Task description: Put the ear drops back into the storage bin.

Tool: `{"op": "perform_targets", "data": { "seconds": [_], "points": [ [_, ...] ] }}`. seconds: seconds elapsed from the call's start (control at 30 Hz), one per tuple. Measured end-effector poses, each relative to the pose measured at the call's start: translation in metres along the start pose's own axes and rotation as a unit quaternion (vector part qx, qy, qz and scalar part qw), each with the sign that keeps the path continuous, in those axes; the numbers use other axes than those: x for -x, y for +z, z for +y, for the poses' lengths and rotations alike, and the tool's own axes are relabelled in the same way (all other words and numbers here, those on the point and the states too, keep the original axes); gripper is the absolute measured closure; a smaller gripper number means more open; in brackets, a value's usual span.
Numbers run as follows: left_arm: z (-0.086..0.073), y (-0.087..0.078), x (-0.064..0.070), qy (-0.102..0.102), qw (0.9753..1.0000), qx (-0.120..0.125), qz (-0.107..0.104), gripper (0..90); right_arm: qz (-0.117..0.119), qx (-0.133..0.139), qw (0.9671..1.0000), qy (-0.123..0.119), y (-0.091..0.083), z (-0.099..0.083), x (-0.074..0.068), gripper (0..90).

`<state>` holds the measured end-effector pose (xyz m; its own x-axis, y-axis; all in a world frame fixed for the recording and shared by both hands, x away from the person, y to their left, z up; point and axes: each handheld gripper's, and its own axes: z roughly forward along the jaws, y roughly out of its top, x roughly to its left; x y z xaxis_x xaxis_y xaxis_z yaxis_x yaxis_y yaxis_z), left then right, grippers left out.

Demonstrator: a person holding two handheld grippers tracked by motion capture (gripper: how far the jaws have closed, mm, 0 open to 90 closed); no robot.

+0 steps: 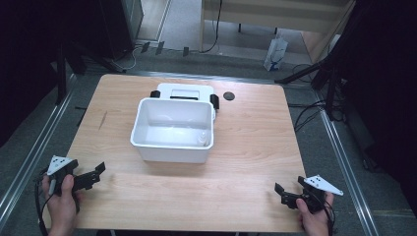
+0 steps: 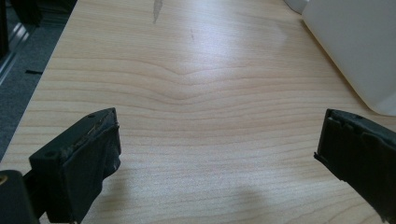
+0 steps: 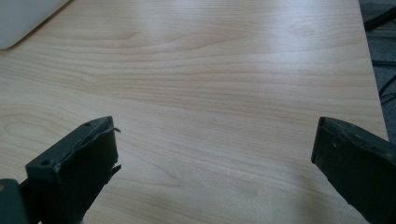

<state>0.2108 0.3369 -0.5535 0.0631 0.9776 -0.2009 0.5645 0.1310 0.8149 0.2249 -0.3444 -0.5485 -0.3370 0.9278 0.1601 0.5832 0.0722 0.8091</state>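
A white plastic bin (image 1: 172, 130) stands open in the middle of the wooden table (image 1: 251, 147). Its lid (image 1: 186, 91), with black latches, lies just behind it. A small white bottle (image 1: 202, 139) stands in the bin's near right corner. My left gripper (image 1: 98, 175) rests at the table's near left, open and holding nothing. My right gripper (image 1: 288, 187) sits at the near right, also open and holding nothing. In the left gripper view the left gripper (image 2: 219, 140) points over bare wood, with the bin's wall (image 2: 355, 46) at upper right. In the right gripper view the right gripper (image 3: 212, 149) faces bare wood, with the bin's corner (image 3: 23, 18) at upper left.
A small black disc (image 1: 228, 96) lies on the table to the right of the lid. A white paper bag (image 1: 275, 53) stands on the floor beyond the table. Metal rails run along both sides, and dark stand legs (image 1: 314, 73) rise at the far right.
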Motion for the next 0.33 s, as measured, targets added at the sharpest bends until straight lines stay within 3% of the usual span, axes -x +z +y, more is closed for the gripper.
{"op": "perform_targets", "data": {
  "seconds": [0.2,0.33],
  "points": [
    [-0.0002,-0.0001,0.0003,0.0,1.0,0.002,0.001,0.4,0.001,0.0,0.9997,0.025,0.0005,0.0002,0.0044,2.3],
    [-0.0001,-0.0001,0.0003,0.001,1.0,0.001,0.0,0.4,-0.006,-0.011,0.9998,0.017,0.0022,0.0008,0.0017,5.4]
  ]
}}
